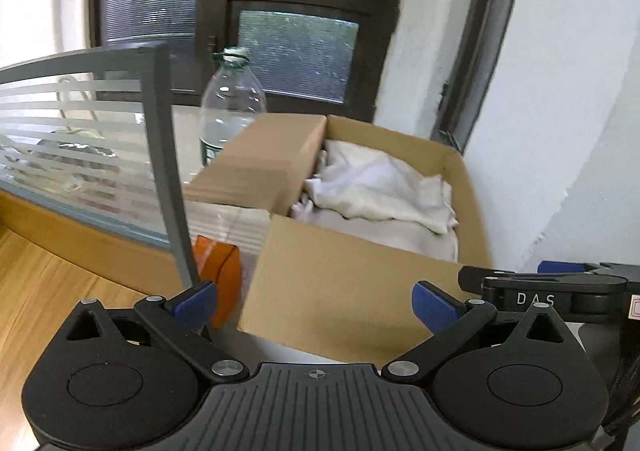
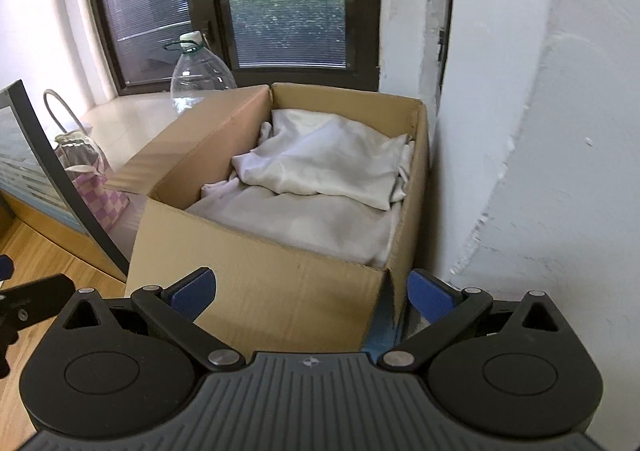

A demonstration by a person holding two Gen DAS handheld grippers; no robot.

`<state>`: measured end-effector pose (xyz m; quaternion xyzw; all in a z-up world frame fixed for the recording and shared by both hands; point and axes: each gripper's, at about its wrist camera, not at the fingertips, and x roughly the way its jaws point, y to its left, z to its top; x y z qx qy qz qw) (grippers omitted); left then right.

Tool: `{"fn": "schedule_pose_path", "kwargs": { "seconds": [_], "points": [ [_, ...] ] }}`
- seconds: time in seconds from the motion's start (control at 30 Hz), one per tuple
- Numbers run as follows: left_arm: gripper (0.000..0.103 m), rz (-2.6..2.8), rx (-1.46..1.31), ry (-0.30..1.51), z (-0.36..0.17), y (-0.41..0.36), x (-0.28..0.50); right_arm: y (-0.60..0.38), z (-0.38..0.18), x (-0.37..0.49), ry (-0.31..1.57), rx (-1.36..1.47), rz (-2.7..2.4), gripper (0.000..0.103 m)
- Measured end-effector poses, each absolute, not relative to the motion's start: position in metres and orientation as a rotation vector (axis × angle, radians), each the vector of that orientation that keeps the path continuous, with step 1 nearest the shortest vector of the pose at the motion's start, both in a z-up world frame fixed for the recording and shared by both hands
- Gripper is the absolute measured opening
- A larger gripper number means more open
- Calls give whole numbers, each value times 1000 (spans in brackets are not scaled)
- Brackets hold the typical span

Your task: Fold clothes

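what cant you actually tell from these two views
- How many garments: the white clothes lie bunched in the cardboard box; its near wall hides the lower layers in both views.
- The orange object: the left wrist view shows only a part between the partition frame and the box.
- The bottle: the box flap covers its base.
- Any folding surface: gripper bodies fill the bottom of both views.

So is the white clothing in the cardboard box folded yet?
Not folded. The white clothing lies crumpled in loose heaps inside the open cardboard box, untouched by either gripper.
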<state>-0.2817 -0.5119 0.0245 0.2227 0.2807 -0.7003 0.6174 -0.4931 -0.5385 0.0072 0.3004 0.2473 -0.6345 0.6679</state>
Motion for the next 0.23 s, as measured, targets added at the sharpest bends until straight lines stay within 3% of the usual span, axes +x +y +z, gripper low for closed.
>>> {"fn": "schedule_pose_path", "kwargs": {
  "seconds": [0.23],
  "points": [
    [103,-1662,551,609,20,-498,-296,-527,9,-495,567,668,-1448,103]
  ]
}}
